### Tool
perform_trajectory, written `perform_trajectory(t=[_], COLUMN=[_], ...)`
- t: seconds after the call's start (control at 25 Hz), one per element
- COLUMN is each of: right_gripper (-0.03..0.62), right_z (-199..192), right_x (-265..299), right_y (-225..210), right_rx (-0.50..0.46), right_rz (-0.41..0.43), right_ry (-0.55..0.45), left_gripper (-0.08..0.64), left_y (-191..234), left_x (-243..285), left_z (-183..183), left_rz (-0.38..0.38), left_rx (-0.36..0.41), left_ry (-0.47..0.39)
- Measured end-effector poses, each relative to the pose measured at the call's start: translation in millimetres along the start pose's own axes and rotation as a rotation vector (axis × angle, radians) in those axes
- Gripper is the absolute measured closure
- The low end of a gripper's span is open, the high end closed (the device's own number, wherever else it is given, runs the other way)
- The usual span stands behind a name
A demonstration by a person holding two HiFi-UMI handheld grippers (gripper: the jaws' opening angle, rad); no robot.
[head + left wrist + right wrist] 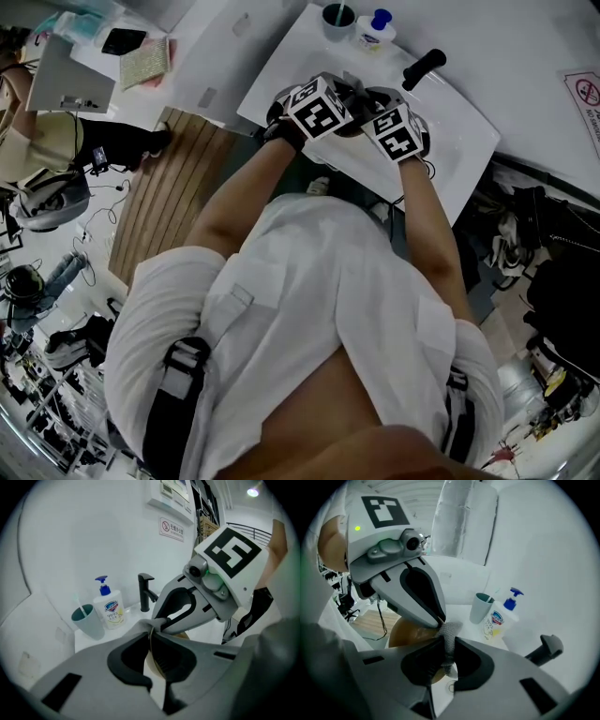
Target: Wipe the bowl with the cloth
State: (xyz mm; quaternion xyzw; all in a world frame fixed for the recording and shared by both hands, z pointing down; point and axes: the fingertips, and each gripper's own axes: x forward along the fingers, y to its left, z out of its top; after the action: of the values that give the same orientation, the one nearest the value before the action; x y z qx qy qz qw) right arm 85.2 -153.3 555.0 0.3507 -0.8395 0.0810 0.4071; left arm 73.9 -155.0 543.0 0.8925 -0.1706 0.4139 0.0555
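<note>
Over the white sink (464, 141), the left hand-held gripper (151, 634) is clamped on the brown round bowl (408, 632); the right hand-held gripper (449, 650) pinches the grey knitted cloth (450, 630).

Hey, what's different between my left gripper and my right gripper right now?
The left gripper is clamped edge-on over the thin rim of the brown bowl, while the right gripper pinches a bunched grey cloth. The left gripper holds something rigid and the right gripper holds soft fabric that hangs below its jaws. Both are shut on something, with their tips close together at the bowl's rim.
</note>
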Motion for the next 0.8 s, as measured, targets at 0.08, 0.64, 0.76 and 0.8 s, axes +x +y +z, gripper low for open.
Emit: perform_trajectory(t=[0.08,0.64,0.76,0.8], right_gripper=[0.523,0.498,0.495,0.495], right_z=[-2,-18,-11,-9], right_x=[-1,-15,-18,-18], right_y=[-4,-1,-2,-1], right_rx=[0.086,0.02,-0.053,-0.071], right_rz=[-0.002,0.027,0.027,0.029], right_ry=[-0.026,0.028,0.038,0.041], left_gripper=[0.532,0.534,0.534,0.534], left_y=[3,-1,-2,-4], left_x=[-2,-5,-6,-6], left_z=[2,4,11,14], left_rz=[0.031,-0.108,-0.147,-0.16], left_rx=[-0.039,-0.069,0.012,0.042], left_ry=[-0.038,-0.062,-0.02,-0.006])
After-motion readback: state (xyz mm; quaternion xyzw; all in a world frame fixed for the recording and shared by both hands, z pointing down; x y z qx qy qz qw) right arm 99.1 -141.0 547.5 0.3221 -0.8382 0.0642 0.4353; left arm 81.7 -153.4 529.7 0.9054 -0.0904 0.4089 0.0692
